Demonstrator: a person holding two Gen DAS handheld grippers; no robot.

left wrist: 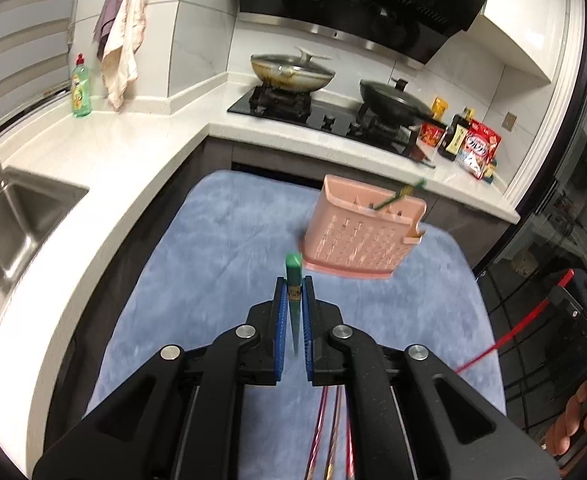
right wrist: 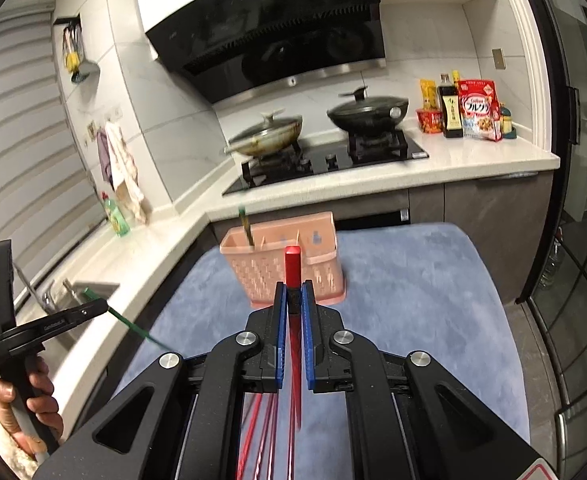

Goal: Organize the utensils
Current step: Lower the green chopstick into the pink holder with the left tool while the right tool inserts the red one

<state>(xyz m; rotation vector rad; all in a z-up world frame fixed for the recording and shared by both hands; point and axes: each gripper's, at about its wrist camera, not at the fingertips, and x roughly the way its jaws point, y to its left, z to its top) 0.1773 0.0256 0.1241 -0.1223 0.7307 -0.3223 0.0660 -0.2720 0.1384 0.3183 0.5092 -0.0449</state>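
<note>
Left wrist view shows your left gripper clamped on a green chopstick, with the pink holder ahead near the blue mat's far right corner. Pinched so near one end, it could swing and miss a slot. Right wrist view shows your right gripper clamped on a red chopstick; only here are your hand and the holder's dividers visible.
</note>
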